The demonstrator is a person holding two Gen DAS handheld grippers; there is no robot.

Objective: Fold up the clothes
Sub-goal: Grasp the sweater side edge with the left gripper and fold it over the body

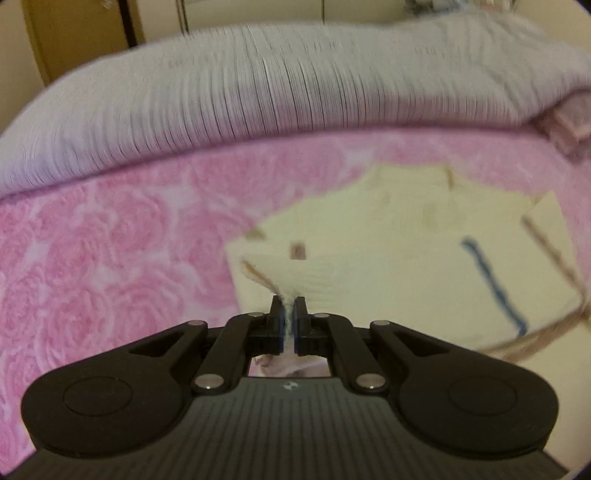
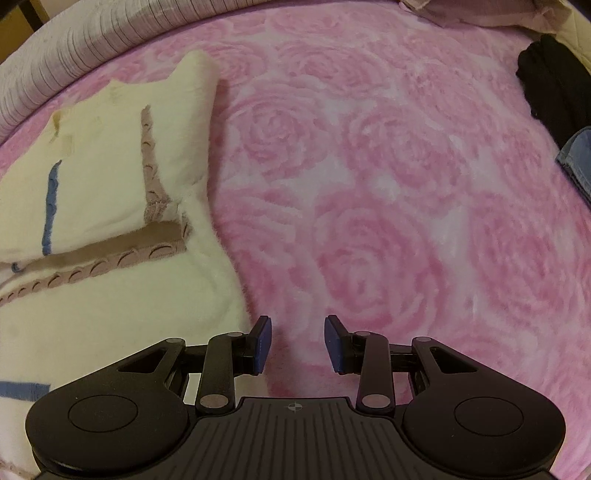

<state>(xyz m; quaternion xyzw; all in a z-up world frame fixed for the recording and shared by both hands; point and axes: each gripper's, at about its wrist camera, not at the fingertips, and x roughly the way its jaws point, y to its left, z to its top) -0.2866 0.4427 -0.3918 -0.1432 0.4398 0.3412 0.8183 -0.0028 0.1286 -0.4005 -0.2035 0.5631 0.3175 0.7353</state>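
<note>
A cream knitted garment (image 1: 388,254) with a blue stripe and brown trim lies partly folded on the pink rose-patterned blanket (image 1: 110,251). My left gripper (image 1: 289,306) is shut on a pinched edge of this garment, and the fabric rises in a ridge up to the pads. In the right wrist view the same cream garment (image 2: 99,177) lies at the left, folded over itself, with its brown trim showing. My right gripper (image 2: 297,339) stands open over the bare pink blanket (image 2: 388,203), just right of the garment's edge, with nothing between its fingers.
A grey-lilac ribbed pillow or bolster (image 1: 258,107) runs along the far side of the blanket. A black garment (image 2: 554,85) and a piece of blue denim (image 2: 578,162) lie at the right edge of the right wrist view. Wooden furniture (image 1: 74,33) stands behind the bolster.
</note>
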